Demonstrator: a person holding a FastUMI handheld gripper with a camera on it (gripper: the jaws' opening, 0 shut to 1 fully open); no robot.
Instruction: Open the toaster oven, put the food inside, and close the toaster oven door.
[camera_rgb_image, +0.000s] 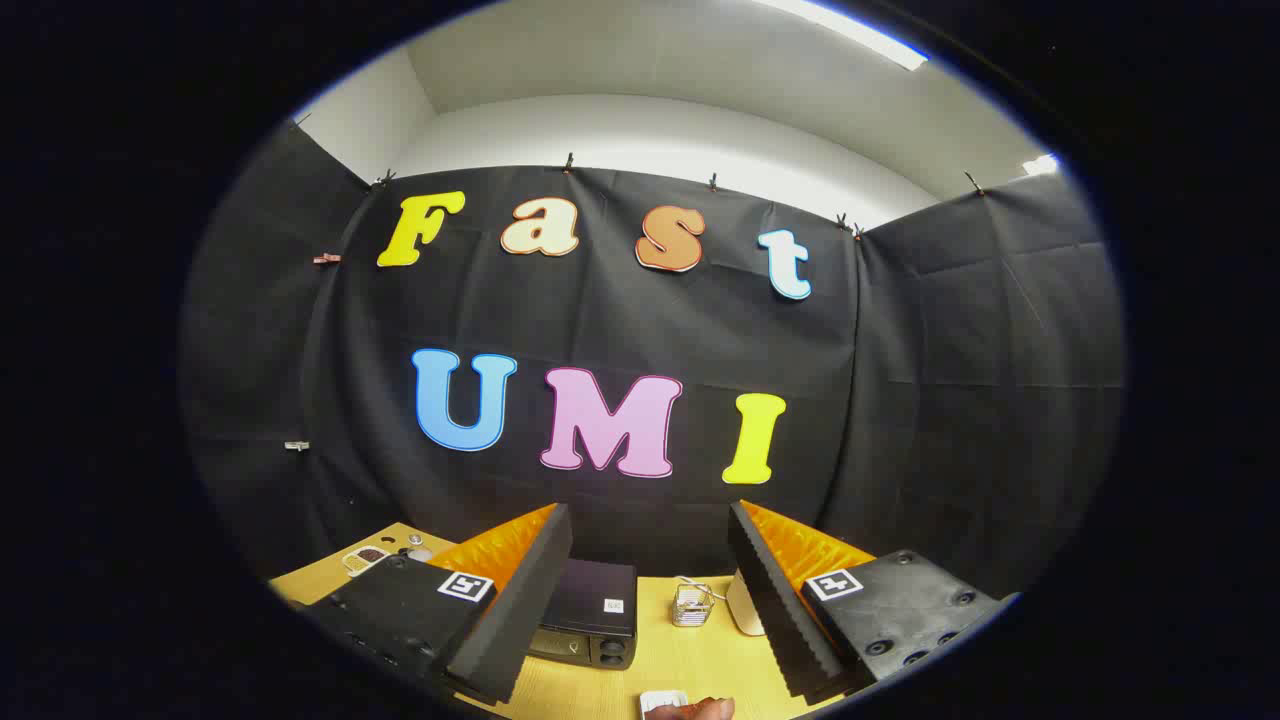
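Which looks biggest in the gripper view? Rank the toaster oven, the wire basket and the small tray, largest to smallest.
1. Toaster oven, between the open claw's fingers.
2. Wire basket.
3. Small tray, beyond the left finger; it sits farther away, so its rank against the basket is unsure.

A recording booth: black cloth walls (900, 400) clipped up around a wooden table (680, 670)

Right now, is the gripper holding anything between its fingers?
No. The gripper is open, raised above the toaster oven on the table, touching nothing.
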